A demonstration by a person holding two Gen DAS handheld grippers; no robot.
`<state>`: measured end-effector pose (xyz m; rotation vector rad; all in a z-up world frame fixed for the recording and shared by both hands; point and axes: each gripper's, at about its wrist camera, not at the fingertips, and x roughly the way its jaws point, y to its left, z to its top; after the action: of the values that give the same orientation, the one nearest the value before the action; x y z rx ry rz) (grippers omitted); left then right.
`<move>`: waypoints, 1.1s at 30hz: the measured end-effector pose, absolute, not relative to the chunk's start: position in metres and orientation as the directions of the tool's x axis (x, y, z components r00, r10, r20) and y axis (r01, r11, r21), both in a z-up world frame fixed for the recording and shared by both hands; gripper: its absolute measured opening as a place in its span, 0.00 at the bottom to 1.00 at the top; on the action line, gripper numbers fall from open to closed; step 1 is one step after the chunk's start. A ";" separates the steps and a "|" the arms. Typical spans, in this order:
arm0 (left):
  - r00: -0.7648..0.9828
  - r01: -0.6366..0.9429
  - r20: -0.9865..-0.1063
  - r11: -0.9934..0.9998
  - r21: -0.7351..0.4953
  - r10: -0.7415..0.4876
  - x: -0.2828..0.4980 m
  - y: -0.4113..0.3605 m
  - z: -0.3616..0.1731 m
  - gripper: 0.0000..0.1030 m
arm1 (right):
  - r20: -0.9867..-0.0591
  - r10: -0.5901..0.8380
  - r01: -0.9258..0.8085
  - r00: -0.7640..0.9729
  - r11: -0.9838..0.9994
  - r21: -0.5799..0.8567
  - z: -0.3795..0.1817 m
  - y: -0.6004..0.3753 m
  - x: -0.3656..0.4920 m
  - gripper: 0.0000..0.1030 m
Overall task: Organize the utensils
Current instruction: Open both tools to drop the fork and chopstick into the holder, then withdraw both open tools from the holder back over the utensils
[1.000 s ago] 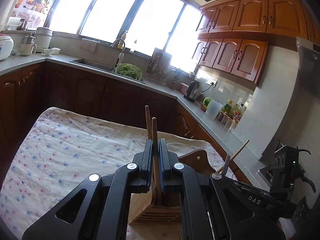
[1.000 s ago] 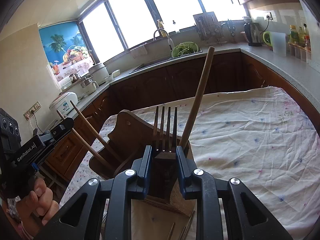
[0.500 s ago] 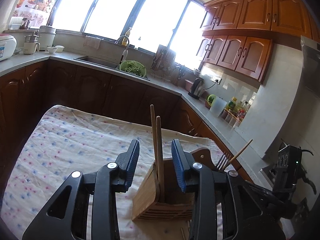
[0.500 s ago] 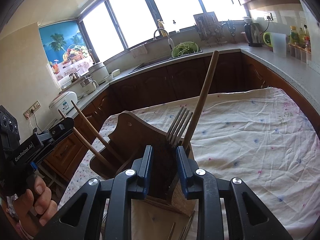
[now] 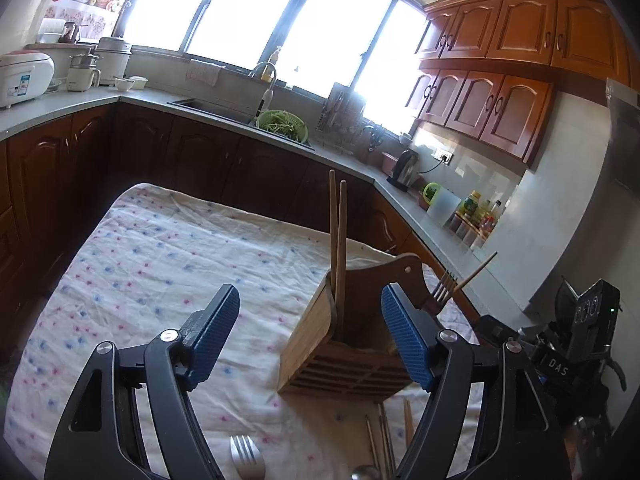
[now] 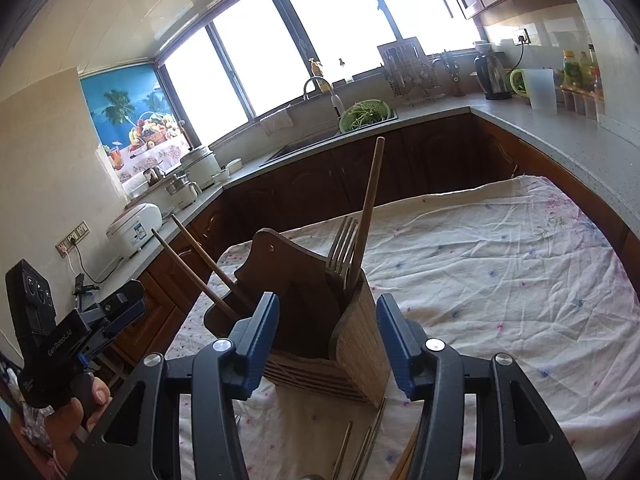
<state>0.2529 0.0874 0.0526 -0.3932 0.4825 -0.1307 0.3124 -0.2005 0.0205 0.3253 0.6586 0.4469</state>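
A wooden utensil holder [image 5: 352, 340] [image 6: 320, 320] stands on the flowered tablecloth [image 5: 160, 264]. Two wooden chopsticks [image 5: 338, 240] stand upright in its left compartment. A metal fork [image 6: 340, 252] and a wooden stick [image 6: 370, 208] stand in the right compartment. My left gripper [image 5: 308, 340] is open and empty, just in front of the holder. My right gripper [image 6: 326, 340] is open and empty, its fingers on either side of the holder. A loose fork [image 5: 244, 456] and several thin chopsticks [image 5: 384, 440] lie on the cloth in front.
Dark wooden cabinets and a grey counter [image 5: 352, 160] run behind and to the right of the table. A sink with a green colander [image 5: 282, 124] is on it. The cloth [image 6: 500, 280] spreads to the right of the holder.
Both grippers opened. The left let go of the two chopsticks and the right let go of the fork; both now stand in the holder. Both grippers drew back slightly.
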 end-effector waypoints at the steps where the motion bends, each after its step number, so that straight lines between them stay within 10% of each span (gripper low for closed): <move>1: 0.874 0.027 -0.436 0.918 -0.396 -0.213 0.248 0.087 0.050 0.77 | -0.506 0.493 -0.289 0.708 0.856 0.429 0.020 -0.205 0.307 0.66; 6: 0.845 0.013 -0.489 0.922 -0.388 -0.218 0.222 0.081 0.036 0.80 | -0.482 0.484 -0.263 0.730 0.850 0.455 0.018 -0.226 0.277 0.91; 33: 0.749 0.032 -0.606 0.928 -0.371 -0.268 0.133 0.034 -0.012 0.82 | -0.558 0.366 -0.164 0.745 0.911 0.378 -0.021 -0.281 0.144 0.91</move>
<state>0.1331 0.0341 -0.0115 -0.3515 0.7082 -0.1680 0.1442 -0.2805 -0.0210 0.3173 0.6711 0.2950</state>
